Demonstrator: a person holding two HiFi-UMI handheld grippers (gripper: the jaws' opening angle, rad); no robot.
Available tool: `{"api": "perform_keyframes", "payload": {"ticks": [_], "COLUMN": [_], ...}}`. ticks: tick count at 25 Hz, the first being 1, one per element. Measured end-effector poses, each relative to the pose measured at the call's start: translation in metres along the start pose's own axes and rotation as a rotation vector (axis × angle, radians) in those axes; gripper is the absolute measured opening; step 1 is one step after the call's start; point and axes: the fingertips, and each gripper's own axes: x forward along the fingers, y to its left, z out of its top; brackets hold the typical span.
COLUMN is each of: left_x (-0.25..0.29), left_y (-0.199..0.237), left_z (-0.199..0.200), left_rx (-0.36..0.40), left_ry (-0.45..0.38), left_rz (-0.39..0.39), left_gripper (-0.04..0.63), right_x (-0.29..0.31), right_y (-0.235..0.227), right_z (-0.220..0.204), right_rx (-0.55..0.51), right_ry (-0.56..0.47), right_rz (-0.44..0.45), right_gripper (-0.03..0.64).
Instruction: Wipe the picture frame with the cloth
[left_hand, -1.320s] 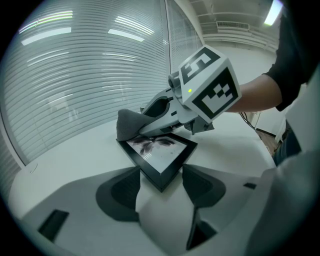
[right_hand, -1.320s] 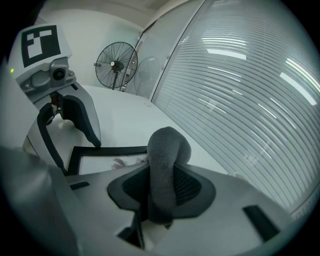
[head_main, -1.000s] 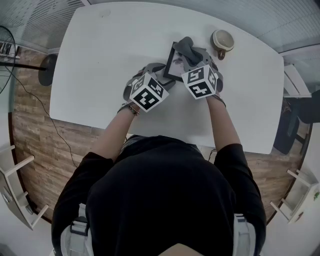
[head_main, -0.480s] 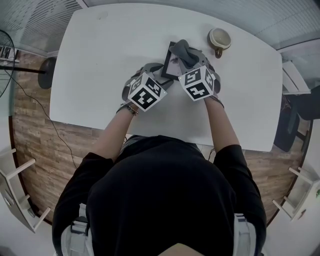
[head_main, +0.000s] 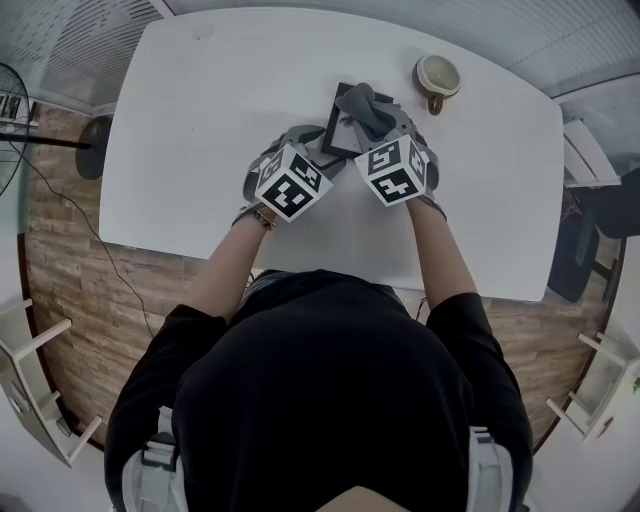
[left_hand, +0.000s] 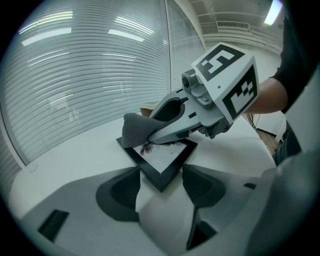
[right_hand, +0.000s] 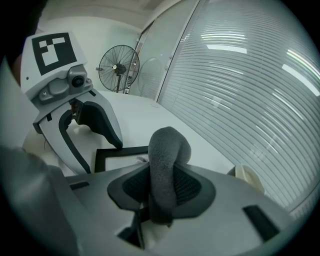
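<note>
White table (head_main: 200, 120): left gripper (left_hand: 160, 189), jaws apart, brackets the picture frame (left_hand: 162, 160) at its six-o'clock corner, likely steadying it; right gripper (right_hand: 161, 186) clamps the cloth (right_hand: 167, 145).

Bright, even overhead light. Ceiling strip light (left_hand: 274, 12) flares top right in left gripper view; reflections streak the blinds (left_hand: 90, 75). Both gripper views: fisheye bend w/ dark vignette at corners, cloth (right_hand: 167, 165) near lens slightly soft. Head view sharp; table (head_main: 200, 120) shadows faint.

A round cream ceramic mug (head_main: 440, 77) stood near the far edge of the white rectangular table (head_main: 200, 120). A black pedestal fan (right_hand: 118, 67) stood beside it on wooden plank flooring (head_main: 60, 260).
</note>
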Motion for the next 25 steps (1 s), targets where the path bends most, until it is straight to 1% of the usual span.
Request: {"api": "perform_keyframes", "payload": {"ticks": [25], "left_x": [0.001], "left_y": [0.001], "left_z": [-0.001], "left_rx": [0.001], "left_ry": [-0.002], "left_rz": [0.0], "left_gripper": [0.279], "right_x": [-0.015], "right_y": [0.021], "right_z": [-0.003], "right_rx": [0.025], "right_ry": [-0.011], "right_rz": [0.03], "right_gripper": [0.121]}}
